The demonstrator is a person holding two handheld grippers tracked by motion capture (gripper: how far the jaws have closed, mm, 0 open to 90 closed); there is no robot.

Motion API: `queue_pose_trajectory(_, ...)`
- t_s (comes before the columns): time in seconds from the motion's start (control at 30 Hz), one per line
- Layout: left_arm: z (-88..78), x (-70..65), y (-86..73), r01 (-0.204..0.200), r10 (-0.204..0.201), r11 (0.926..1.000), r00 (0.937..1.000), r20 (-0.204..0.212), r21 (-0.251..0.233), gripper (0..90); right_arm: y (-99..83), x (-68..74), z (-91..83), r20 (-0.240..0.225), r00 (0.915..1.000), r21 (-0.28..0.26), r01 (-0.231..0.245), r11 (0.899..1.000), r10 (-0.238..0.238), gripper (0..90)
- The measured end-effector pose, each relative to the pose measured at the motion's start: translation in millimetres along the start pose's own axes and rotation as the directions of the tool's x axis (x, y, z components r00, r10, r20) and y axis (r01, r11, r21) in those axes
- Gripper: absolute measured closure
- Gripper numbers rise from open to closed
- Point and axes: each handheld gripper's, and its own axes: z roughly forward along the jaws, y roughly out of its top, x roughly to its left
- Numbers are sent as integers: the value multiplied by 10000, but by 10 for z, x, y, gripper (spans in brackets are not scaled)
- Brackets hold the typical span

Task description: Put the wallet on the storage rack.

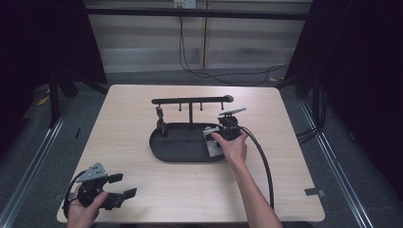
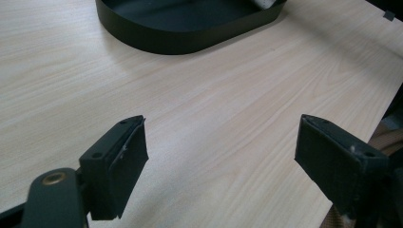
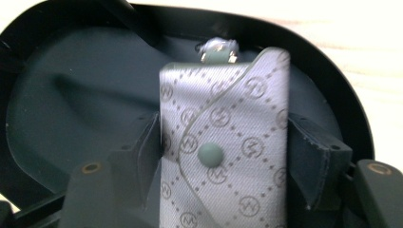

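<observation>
A grey patterned fabric pouch [image 3: 223,142] with a round snap lies in the right end of the black oval tray [image 3: 57,109], a small metal clasp [image 3: 217,51] at its far end. My right gripper [image 3: 223,121] straddles the pouch, its pads against both long edges. From above, the right gripper [image 1: 216,140] reaches into the tray [image 1: 161,152] over the pouch [image 1: 209,148]. My left gripper [image 1: 122,185] rests at the table's front left corner, open and holding nothing. In its own view the left gripper [image 2: 221,128] has only bare wood between its jaws.
A black T-shaped stand [image 1: 190,100] with hooks rises from the tray's back, with a small dark item [image 1: 160,115] hanging on its left side. The tray's wall [image 2: 180,42] lies ahead of the left gripper. The right gripper's cable [image 1: 263,161] trails toward the front edge.
</observation>
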Motion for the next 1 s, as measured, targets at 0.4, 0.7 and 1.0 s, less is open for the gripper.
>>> queue_pose_trajectory(0.4,-3,2,2,-18,18,10000,10000,31,3,178,-5,10,-48,128,9995,-131,286,9995,-284,249)
queue_pose_trajectory(0.7,4,3,2,38,-38,10000,10000,42,0,178,-57,-22,-205,-98,9975,-749,696,9948,-705,161)
queue_pose_trajectory(1.0,0,15,1,75,-75,10000,10000,-12,19,178,-81,-26,-395,-202,9953,-1264,910,9878,-943,148)
